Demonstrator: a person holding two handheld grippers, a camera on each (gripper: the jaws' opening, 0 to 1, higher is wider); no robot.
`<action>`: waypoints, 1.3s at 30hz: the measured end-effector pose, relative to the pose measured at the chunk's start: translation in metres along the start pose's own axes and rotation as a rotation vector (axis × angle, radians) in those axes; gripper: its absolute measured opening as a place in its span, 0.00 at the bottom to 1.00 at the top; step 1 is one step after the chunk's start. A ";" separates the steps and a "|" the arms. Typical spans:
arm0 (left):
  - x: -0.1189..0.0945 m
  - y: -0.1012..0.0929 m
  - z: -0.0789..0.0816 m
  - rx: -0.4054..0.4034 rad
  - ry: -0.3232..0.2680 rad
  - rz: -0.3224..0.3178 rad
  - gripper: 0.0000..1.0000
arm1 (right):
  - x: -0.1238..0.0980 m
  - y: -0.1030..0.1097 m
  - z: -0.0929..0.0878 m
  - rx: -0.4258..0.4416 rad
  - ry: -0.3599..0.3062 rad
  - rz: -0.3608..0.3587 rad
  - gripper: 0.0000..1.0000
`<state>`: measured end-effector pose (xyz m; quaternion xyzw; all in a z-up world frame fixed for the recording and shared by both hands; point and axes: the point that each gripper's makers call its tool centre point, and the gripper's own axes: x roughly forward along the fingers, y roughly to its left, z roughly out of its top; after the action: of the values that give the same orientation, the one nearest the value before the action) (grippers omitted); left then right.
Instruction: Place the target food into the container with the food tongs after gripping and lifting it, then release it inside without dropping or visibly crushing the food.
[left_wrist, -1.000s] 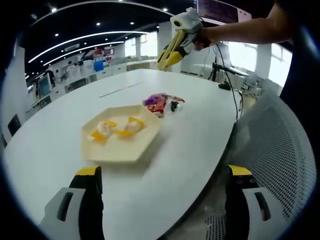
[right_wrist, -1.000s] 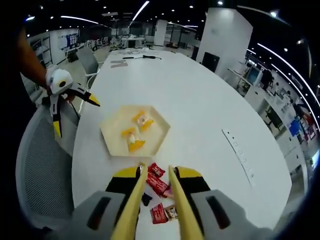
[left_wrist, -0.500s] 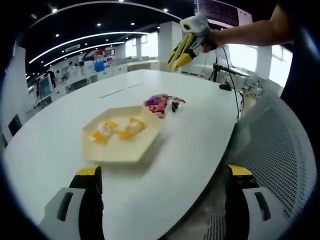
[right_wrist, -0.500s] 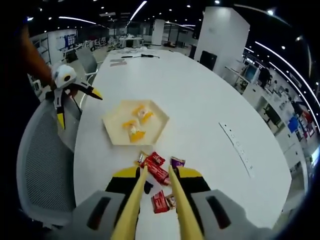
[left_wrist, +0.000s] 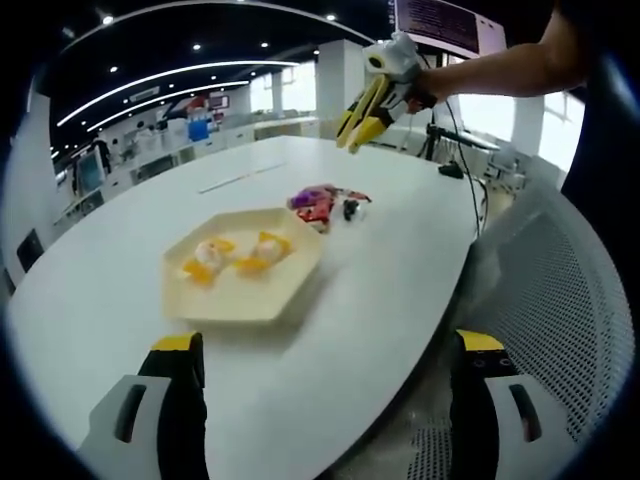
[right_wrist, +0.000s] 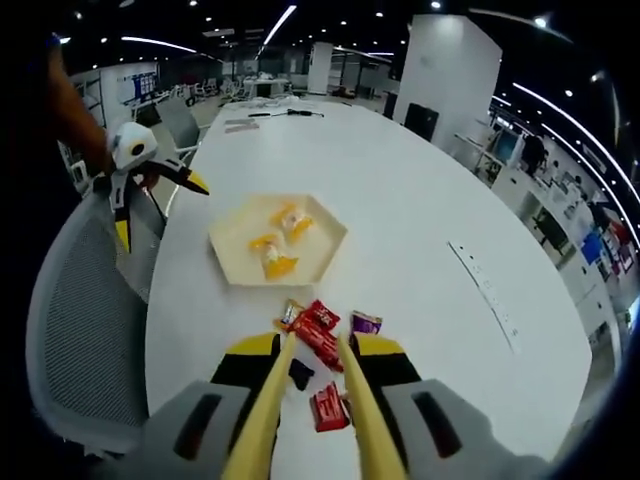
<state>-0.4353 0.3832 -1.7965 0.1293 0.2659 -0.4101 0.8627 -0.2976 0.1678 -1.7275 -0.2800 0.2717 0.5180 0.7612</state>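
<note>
Across the left gripper view, the hexagonal tray (left_wrist: 240, 298) with its orange-and-white food pieces (left_wrist: 262, 250) lies mid-table before the wide-open left gripper (left_wrist: 325, 400), while in the right gripper view the right gripper (right_wrist: 312, 420) holds yellow tongs (right_wrist: 345, 400), narrowly parted and empty, over the wrapped snacks (right_wrist: 318, 328) nearer than the tray, seemingly lining up a pick.

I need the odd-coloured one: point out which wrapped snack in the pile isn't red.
The purple-wrapped snack, at the pile's right edge in the right gripper view; the others beside it are red.
</note>
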 end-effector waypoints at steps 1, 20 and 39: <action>0.000 0.000 0.000 0.001 -0.001 0.001 0.99 | 0.000 0.001 -0.001 0.000 0.000 0.004 0.26; 0.000 0.000 0.003 -0.008 -0.012 0.000 0.99 | 0.028 0.015 -0.030 -0.042 0.045 0.070 0.26; 0.000 -0.002 0.002 -0.012 -0.006 -0.012 0.99 | 0.046 0.019 -0.054 -0.046 0.092 0.093 0.26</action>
<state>-0.4362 0.3808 -1.7951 0.1215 0.2666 -0.4142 0.8617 -0.3076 0.1648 -1.8004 -0.3078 0.3071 0.5458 0.7163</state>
